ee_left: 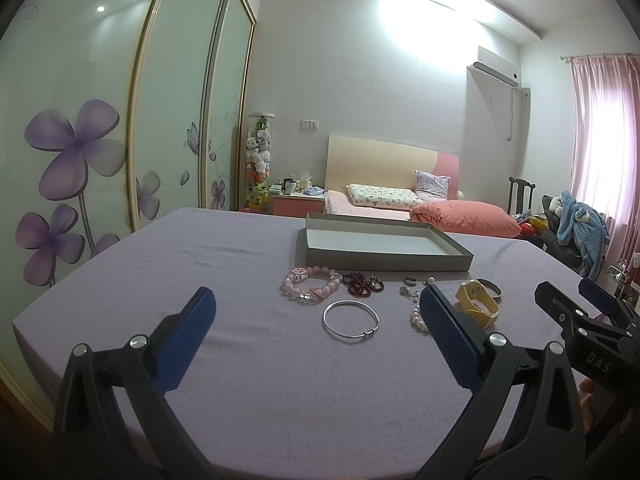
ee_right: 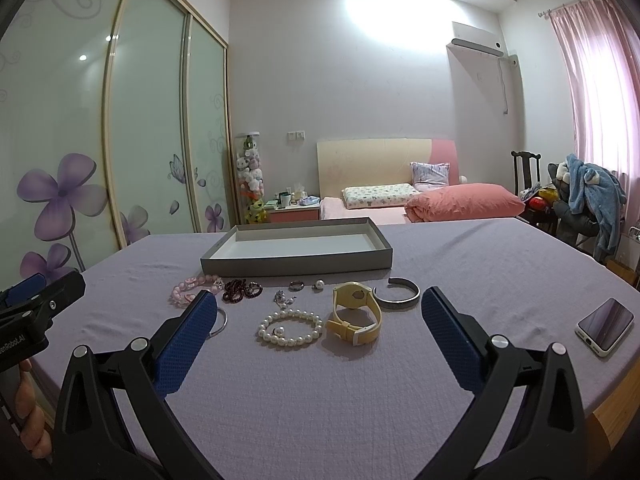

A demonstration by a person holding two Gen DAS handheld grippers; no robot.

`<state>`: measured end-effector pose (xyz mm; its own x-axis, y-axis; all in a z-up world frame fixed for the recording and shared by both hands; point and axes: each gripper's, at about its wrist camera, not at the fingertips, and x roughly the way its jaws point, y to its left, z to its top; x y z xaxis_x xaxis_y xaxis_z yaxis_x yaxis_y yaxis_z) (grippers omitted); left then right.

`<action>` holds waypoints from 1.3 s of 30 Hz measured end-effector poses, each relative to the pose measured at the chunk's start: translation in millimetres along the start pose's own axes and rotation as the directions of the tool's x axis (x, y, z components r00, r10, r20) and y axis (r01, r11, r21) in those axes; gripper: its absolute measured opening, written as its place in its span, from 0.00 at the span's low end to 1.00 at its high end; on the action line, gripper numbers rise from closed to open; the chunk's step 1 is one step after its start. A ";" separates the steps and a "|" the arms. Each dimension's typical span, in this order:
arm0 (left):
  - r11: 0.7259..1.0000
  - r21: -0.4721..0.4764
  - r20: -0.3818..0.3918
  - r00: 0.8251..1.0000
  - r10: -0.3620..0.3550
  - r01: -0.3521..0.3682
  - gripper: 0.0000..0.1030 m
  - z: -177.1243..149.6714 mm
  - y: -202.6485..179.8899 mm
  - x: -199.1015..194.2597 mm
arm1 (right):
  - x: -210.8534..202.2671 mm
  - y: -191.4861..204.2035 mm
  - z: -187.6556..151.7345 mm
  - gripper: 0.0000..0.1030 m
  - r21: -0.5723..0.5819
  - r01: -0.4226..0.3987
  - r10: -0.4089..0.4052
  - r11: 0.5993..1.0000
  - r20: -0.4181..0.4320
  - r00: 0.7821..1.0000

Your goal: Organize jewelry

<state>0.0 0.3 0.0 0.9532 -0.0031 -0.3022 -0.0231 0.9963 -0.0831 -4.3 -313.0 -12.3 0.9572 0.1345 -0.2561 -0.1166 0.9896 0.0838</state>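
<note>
From the left wrist view, the left claw (ee_left: 316, 322) hangs spread and empty over the near part of the worktop (ee_left: 160, 264); the tray (ee_left: 384, 258) sits bare toward the far edge, and the jewelry lies in a loose row just before it: a pink bracelet (ee_left: 310, 289), dark beads (ee_left: 362, 283), a ring (ee_left: 411, 280), with a silver bangle (ee_left: 351, 322) nearer, between the fingers. From the right wrist view, the right claw (ee_right: 318, 322) is likewise spread and holds nothing; before it lie a pearl bracelet (ee_right: 290, 327), a yellow watch (ee_right: 356, 312) and a cuff (ee_right: 398, 294), while a phone (ee_right: 605, 326) rests well apart near the right edge. Nothing is in the tray yet, so I judge the task is at its first pick; the next move calls for lowering one claw over a single piece, the bangle or the pearls being nearest, closing low against the cloth without dragging its neighbours, then carrying it over the tray wall.
</note>
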 end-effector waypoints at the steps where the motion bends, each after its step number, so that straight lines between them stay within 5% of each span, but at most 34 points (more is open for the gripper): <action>1: 1.000 0.000 0.000 1.000 0.000 0.000 0.96 0.0 -0.1 0.0 | -0.1 0.2 -0.1 0.98 0.000 0.000 0.000 1.000 0.000 1.000; 39: 1.000 0.000 -0.013 1.000 0.007 -0.007 0.96 -4.0 -5.5 2.6 | 4.8 -1.9 -14.7 0.98 0.009 -0.004 0.004 1.000 -0.009 1.000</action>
<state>1.5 -5.6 -4.1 0.9492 0.0030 -0.3147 -0.0300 0.9963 -0.0809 -3.4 -313.5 -27.9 0.9543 0.1394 -0.2644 -0.1184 0.9885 0.0936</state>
